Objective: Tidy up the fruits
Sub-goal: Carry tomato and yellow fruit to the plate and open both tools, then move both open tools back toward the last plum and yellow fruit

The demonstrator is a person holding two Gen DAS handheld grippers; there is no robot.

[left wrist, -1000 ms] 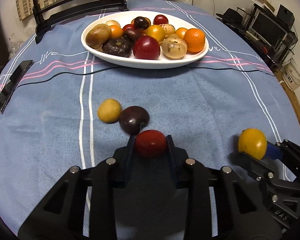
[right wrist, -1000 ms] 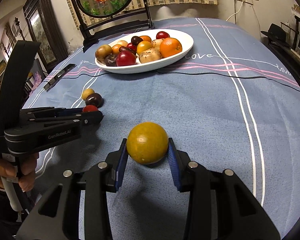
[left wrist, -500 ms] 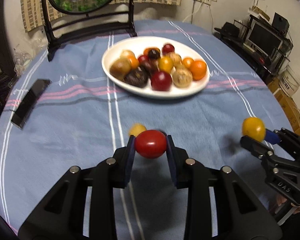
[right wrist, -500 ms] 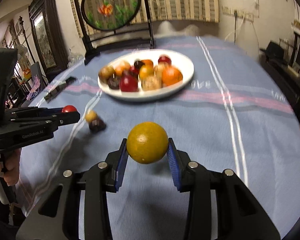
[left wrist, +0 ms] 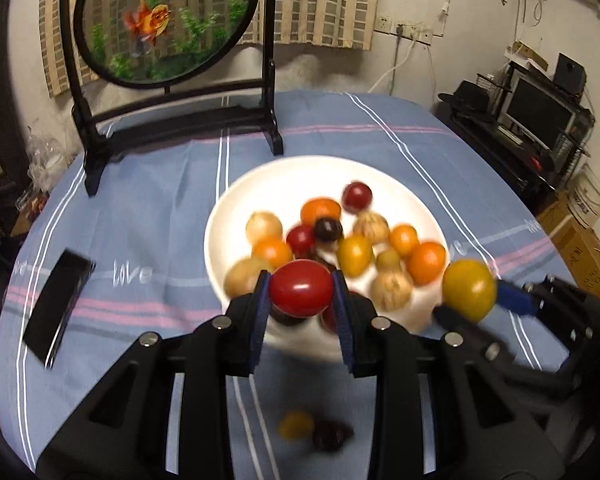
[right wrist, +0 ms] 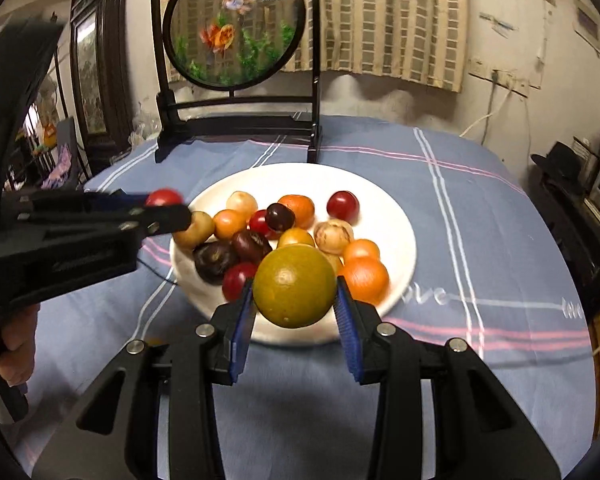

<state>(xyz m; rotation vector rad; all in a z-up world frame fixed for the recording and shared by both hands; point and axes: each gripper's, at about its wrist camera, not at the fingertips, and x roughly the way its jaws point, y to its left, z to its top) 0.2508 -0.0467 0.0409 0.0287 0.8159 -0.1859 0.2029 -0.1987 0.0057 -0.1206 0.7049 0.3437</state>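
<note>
My left gripper (left wrist: pixel 301 294) is shut on a red tomato (left wrist: pixel 301 289) and holds it in the air over the near rim of the white plate (left wrist: pixel 236 204). My right gripper (right wrist: pixel 295 287) is shut on a yellow-green round fruit (right wrist: pixel 295 286) above the plate's (right wrist: pixel 400 220) near edge. The plate holds several red, orange, yellow and dark fruits. A small yellow fruit (left wrist: pixel 296 424) and a dark fruit (left wrist: pixel 332 434) lie on the cloth below my left gripper. In the right wrist view the left gripper (right wrist: pixel 164 206) and its tomato (right wrist: pixel 163 197) sit at the plate's left rim.
A black phone (left wrist: pixel 58 308) lies on the blue striped tablecloth (left wrist: pixel 140 208) at the left. A round goldfish screen on a black stand (left wrist: pixel 168 24) is behind the plate. Shelves with electronics (left wrist: pixel 540 120) are off the table's right side.
Both grippers have risen from the cloth and moved forward to the plate, each carrying its fruit. The yellow and dark fruits on the cloth now lie behind and below the left gripper.
</note>
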